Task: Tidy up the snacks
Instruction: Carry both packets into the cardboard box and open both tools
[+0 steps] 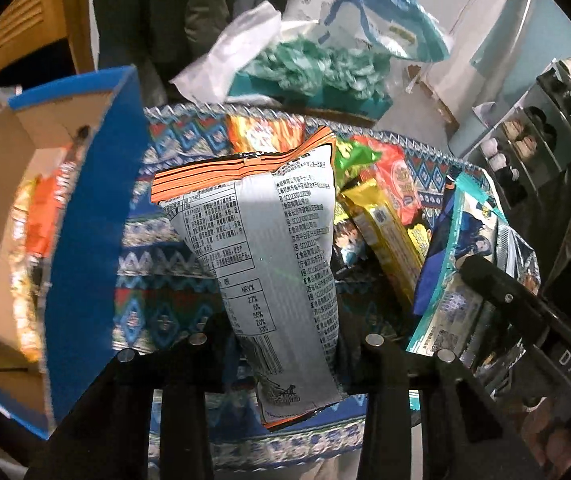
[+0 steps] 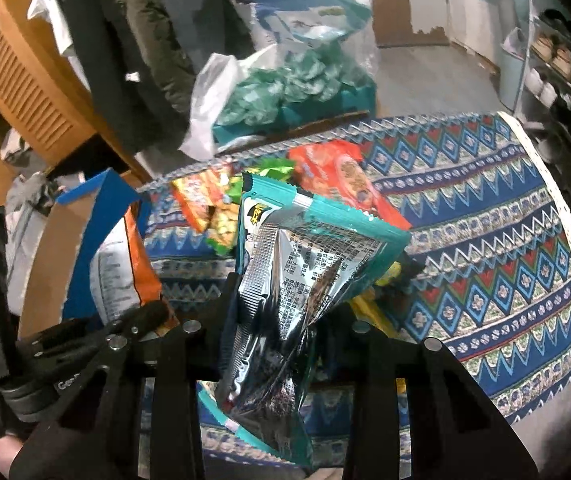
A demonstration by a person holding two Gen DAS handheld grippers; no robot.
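Note:
My left gripper (image 1: 281,344) is shut on an orange-and-silver snack bag (image 1: 269,248), held above the patterned cloth with its printed back toward the camera. In the right wrist view that same orange bag (image 2: 121,268) hangs beside the box. My right gripper (image 2: 273,332) is shut on a teal-and-silver snack packet (image 2: 285,280), lifted off the table. The right gripper and its teal packet (image 1: 457,280) also show at the right of the left wrist view. An open blue cardboard box (image 1: 85,240) with snack packs inside stands to the left.
More snacks lie on the patterned tablecloth (image 2: 485,240): an orange-red pack (image 2: 341,176), a green pack (image 2: 225,224), a yellow bar (image 1: 385,240). Behind the table sit a teal box with plastic bags (image 2: 293,92), hanging coats and a wooden cabinet (image 2: 25,80). Shoe shelves (image 1: 545,128) stand at right.

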